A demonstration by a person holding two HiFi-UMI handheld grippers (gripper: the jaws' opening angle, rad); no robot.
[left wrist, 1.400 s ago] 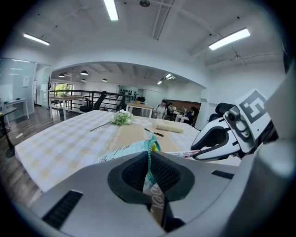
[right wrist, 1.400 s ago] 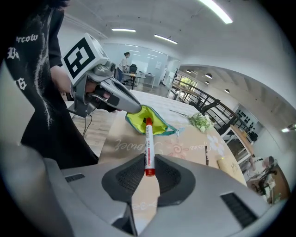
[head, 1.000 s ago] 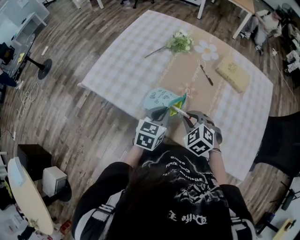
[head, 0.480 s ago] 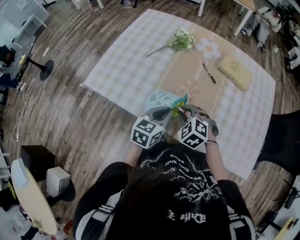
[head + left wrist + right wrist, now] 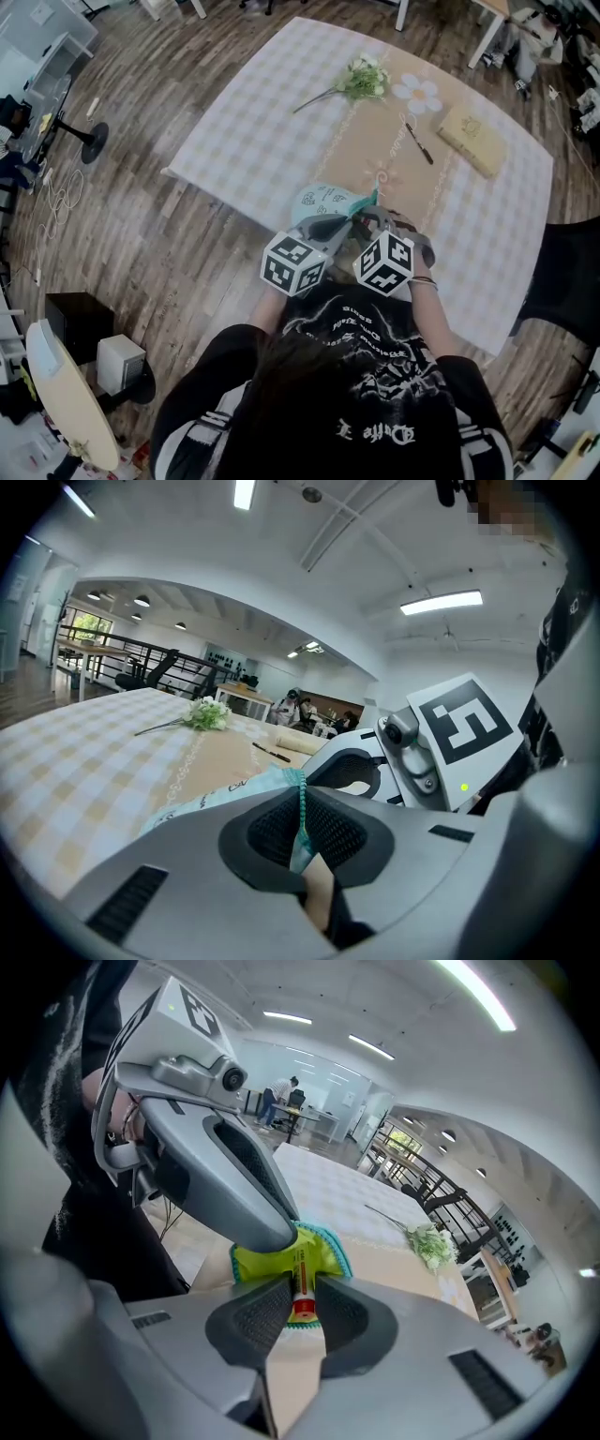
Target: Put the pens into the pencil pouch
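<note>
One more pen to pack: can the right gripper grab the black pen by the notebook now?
Probably not yet: the right gripper is shut on a white pen at the pouch mouth. Nothing visibly blocks the black pen.

White, red-banded pen (image 5: 300, 1287) pokes into the open teal pouch (image 5: 328, 200).

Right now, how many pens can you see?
2. One white and red pen is gripped in the right claw at the pouch mouth; one dark pen lies on the tablecloth near the notebook. More may be hidden inside the pouch.
</note>
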